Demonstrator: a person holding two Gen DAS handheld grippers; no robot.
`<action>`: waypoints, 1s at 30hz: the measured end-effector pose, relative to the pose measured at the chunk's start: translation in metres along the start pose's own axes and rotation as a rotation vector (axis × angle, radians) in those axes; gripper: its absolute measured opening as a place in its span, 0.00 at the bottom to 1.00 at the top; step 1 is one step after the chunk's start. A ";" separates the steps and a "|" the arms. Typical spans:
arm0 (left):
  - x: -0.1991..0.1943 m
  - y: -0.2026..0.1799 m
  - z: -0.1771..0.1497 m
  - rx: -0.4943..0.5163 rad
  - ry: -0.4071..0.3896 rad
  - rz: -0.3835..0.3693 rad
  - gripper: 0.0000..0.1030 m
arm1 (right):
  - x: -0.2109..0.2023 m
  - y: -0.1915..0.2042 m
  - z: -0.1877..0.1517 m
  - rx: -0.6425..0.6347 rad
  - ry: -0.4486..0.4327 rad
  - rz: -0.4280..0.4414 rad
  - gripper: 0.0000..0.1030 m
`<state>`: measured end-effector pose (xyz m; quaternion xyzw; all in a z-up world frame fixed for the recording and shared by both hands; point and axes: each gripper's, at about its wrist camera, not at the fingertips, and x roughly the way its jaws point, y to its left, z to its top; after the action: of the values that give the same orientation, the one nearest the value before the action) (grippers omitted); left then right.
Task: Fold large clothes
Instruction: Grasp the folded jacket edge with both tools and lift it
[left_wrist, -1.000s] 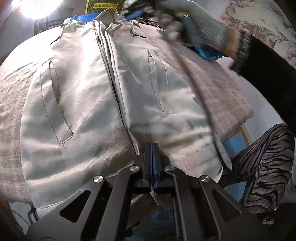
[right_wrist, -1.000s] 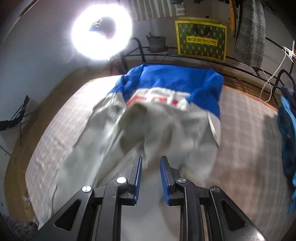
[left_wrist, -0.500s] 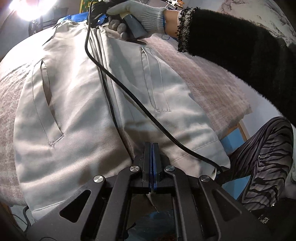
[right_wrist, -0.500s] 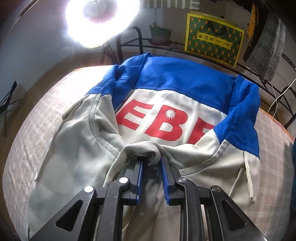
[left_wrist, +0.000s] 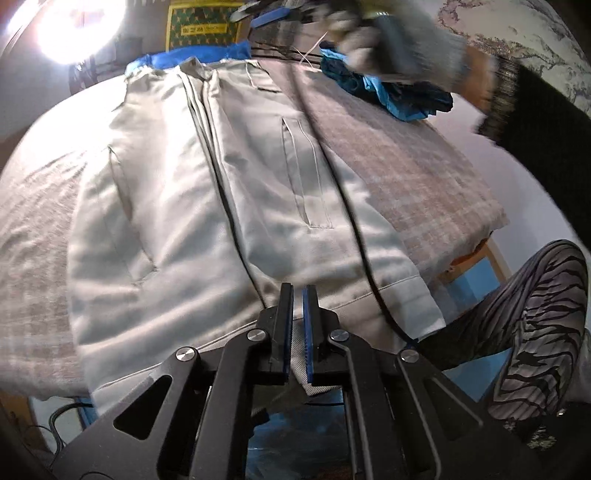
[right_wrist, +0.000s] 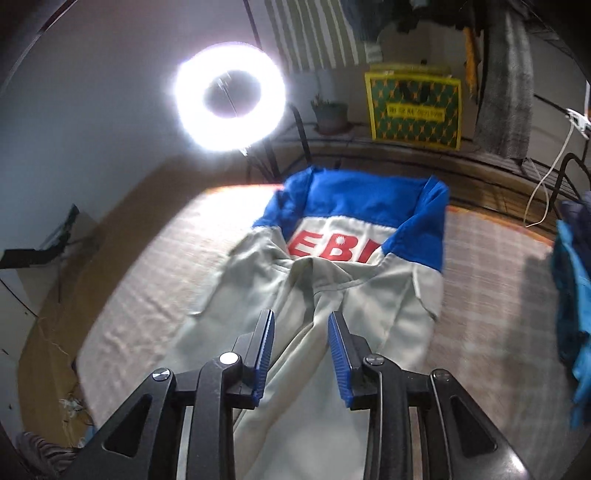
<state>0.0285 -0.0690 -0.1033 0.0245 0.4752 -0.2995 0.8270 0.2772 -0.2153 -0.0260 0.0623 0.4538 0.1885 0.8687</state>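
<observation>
left gripper (left_wrist: 297, 295) | jaws slightly parted over jacket (left_wrist: 229, 206) hem

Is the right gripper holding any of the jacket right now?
No. The right gripper stands wide open above the jacket, with no cloth between its blue pads.

The left gripper (left_wrist: 298, 291) stands slightly parted; the right gripper (right_wrist: 301, 319) is spread wide, apparently empty.

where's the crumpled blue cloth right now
In the right wrist view the crumpled blue cloth lies at the far right edge on the checked bedcover, right of the grey-and-blue jacket.
</observation>
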 end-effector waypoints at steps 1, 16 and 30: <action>-0.003 -0.001 0.000 0.005 -0.007 0.014 0.02 | -0.013 0.002 -0.002 0.000 -0.013 0.004 0.30; -0.049 -0.012 -0.006 0.082 -0.105 0.077 0.02 | -0.171 0.036 -0.081 0.009 -0.137 0.046 0.31; -0.028 0.092 -0.026 -0.095 0.050 0.073 0.02 | -0.077 0.085 -0.245 -0.144 0.174 -0.039 0.28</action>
<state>0.0458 0.0283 -0.1176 0.0102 0.5081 -0.2455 0.8255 0.0157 -0.1823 -0.0857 -0.0257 0.5140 0.2083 0.8317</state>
